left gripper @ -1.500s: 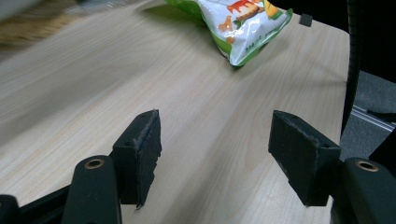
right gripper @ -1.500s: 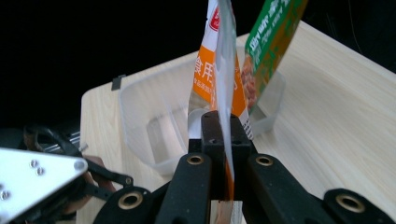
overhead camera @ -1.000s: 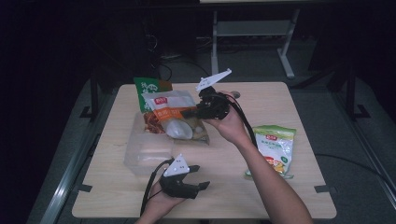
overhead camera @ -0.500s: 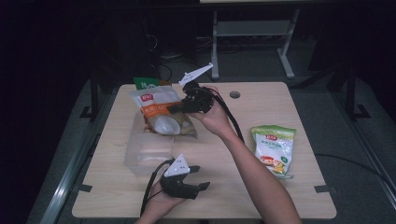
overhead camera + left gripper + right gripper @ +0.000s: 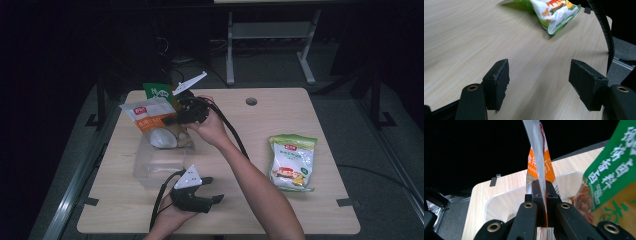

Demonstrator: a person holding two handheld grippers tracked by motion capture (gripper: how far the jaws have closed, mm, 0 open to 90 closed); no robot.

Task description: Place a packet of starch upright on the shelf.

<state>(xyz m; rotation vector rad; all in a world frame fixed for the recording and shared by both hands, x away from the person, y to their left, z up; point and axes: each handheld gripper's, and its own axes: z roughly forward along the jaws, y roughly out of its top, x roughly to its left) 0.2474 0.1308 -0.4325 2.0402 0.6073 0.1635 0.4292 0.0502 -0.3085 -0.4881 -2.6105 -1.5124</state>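
My right gripper (image 5: pixel 170 120) is shut on the edge of an orange-and-white snack bag (image 5: pixel 150 115), which hangs over a clear plastic container (image 5: pixel 150 162) on the table's left half. In the right gripper view the jaws (image 5: pixel 543 187) pinch the thin bag (image 5: pixel 537 162) edge-on, with the container's rim (image 5: pixel 499 202) below it. A green snack bag (image 5: pixel 614 170) is close on the right there, and in the high view the green bag (image 5: pixel 156 91) stands behind the orange one. My left gripper (image 5: pixel 214 190) rests open near the front edge, with only bare wood between its pads (image 5: pixel 499 80).
A green-and-white snack bag (image 5: pixel 292 161) lies flat on the right side of the wooden table (image 5: pixel 300 110); the same bag (image 5: pixel 554 12) lies ahead in the left gripper view. The right gripper's black cable (image 5: pixel 235 135) runs along the forearm. A round hole (image 5: pixel 251 101) sits near the far edge.
My right gripper has carried the orange-and-white bag leftward and slightly down, from the table's middle to above the clear container. The left gripper has stayed where it was.
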